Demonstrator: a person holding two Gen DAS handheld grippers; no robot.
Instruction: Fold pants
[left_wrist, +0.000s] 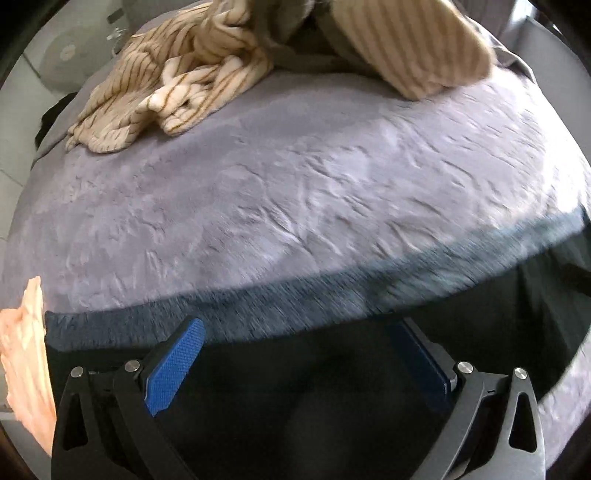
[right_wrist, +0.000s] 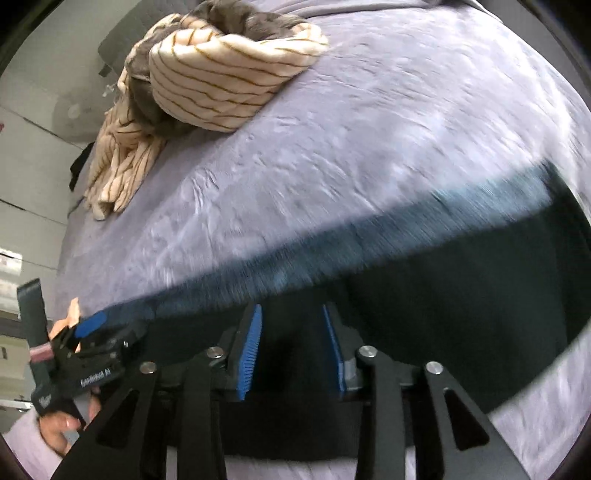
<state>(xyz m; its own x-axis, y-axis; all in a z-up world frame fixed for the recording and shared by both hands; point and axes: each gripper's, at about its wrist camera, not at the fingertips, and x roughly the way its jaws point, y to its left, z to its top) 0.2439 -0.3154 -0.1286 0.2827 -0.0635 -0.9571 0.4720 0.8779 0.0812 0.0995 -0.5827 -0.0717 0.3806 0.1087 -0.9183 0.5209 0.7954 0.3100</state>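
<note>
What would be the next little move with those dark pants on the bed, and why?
Probably close the left hand-held gripper on the dark pants: its jaws stand wide apart with the fabric between them, so that side seems ungripped.

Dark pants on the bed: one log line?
step: folding | dark pants: on lilac bedspread | left gripper: open | right gripper: on pants

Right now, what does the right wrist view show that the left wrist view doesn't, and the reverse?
Only the right wrist view shows the left hand-held gripper from outside, at the pants' edge, with the person's hand on it.

Only the left wrist view shows a peach cloth at its left border.

Both show dark pants across a lavender bed, a striped blanket beyond, and motion blur.
</note>
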